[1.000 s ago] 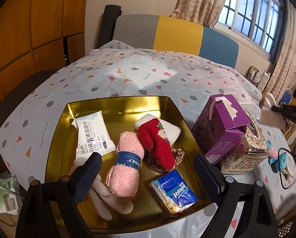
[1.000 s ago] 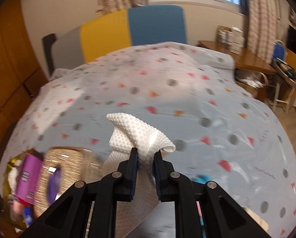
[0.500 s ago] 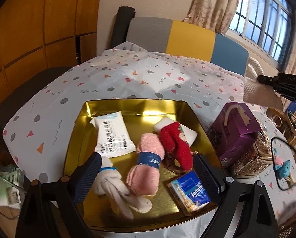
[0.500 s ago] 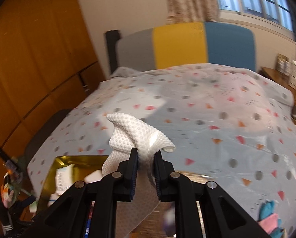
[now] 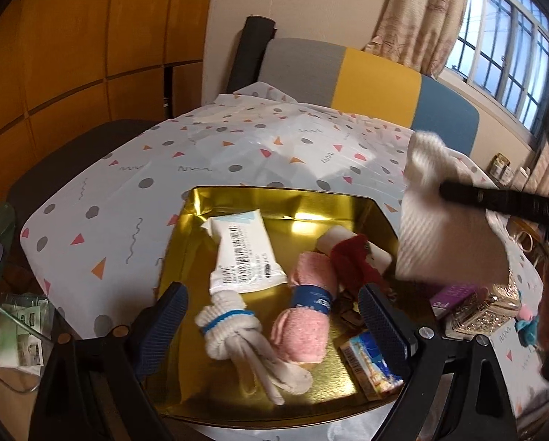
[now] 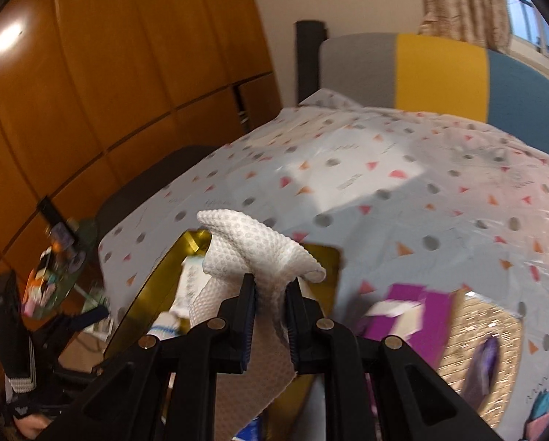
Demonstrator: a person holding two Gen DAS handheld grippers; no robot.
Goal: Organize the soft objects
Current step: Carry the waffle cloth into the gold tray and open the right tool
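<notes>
Patterned tablecloth (image 5: 237, 154) under a gold tray (image 5: 285, 205), seen from the left wrist. Left gripper (image 5: 274, 316) spread wide over the tray's near edge, grasping nothing. Inside: wipes packet (image 5: 243, 253) toward the far left corner, knotted white sock (image 5: 237, 334), pink sock (image 5: 307, 316), red sock (image 5: 351, 261), tissue pack (image 5: 370, 364) at the near right corner. White cloth (image 5: 443, 235) hung above the tray's right edge.

From the right wrist: right gripper (image 6: 271, 316) clenched on the white cloth (image 6: 252, 242), raised over the tray (image 6: 138, 305). Purple box (image 6: 410, 312) blurred, right of the tray.
</notes>
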